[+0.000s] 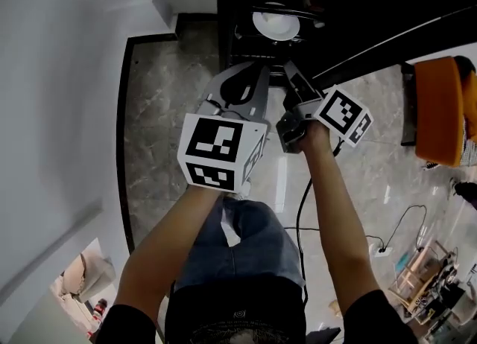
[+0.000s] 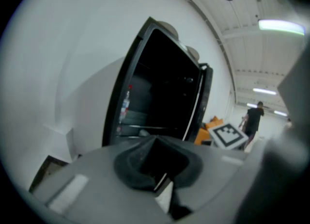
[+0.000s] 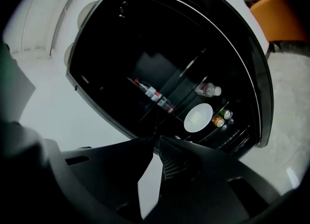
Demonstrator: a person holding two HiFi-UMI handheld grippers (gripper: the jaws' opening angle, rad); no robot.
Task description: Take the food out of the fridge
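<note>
While the left gripper [image 2: 162, 182] and right gripper [image 3: 156, 140] sit closed, darkness hides fridge [image 3: 145, 34] shelves.

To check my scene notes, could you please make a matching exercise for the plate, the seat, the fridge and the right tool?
Things:
1. plate
2. seat
3. fridge
4. right tool

Colour or state:
a. orange
b. shut, nothing held
c. white
d. black

Pairs: 1-c, 2-a, 3-d, 4-b
</note>
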